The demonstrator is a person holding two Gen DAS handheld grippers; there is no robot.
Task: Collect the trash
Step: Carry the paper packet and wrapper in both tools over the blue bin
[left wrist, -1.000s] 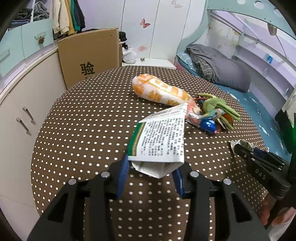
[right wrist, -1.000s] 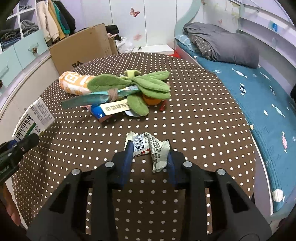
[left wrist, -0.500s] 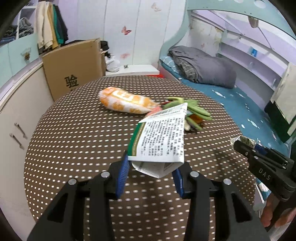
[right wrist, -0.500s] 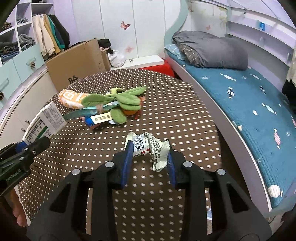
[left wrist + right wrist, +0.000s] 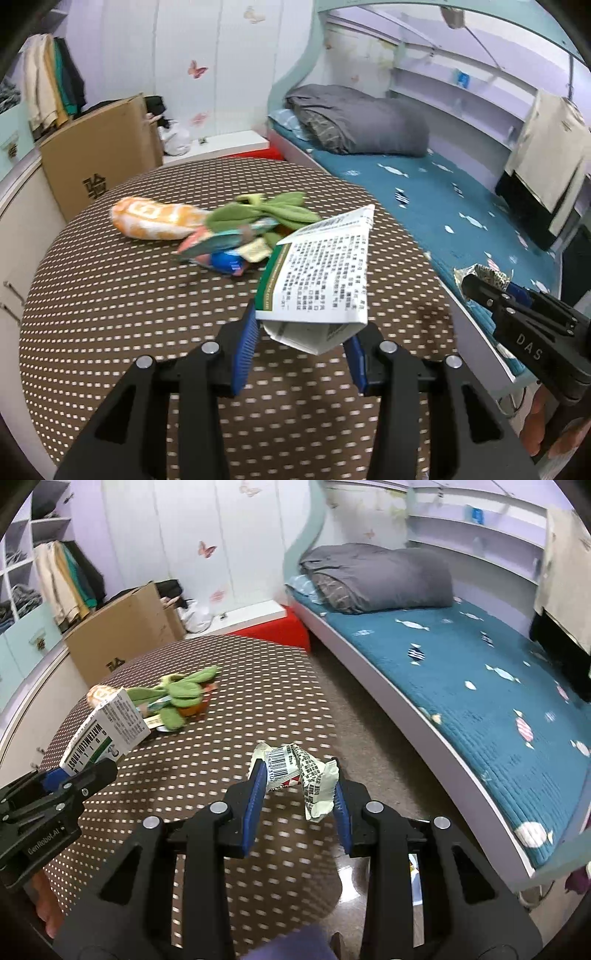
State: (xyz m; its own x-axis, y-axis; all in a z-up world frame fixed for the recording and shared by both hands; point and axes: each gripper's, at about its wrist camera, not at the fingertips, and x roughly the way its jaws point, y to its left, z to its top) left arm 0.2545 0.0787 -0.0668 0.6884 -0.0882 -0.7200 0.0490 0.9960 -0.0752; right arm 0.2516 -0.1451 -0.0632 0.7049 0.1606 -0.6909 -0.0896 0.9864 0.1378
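Bedding in teal with a fish-and-candy print covers a long curved bed along the right of the room, with a folded grey quilt at its far end. Beside it stands a round table under a brown cloth with white dots. Behind the table's far left edge sits a brown cardboard box.

Near the table's far edge lies an orange-and-white snack bag, touching a green plush toy with leaf-shaped limbs that rests on colourful wrappers.

Raised above the table's near edge, the left gripper has its blue pads pressed against the sides of a flattened white carton with a green stripe and dense black print, so the jaws stand partly closed on it. The right gripper, at the table's near right edge, partly over the floor, likewise pinches a crumpled white wrapper with a barcode between its pads. A hand shows under the right gripper's handle in the left wrist view.
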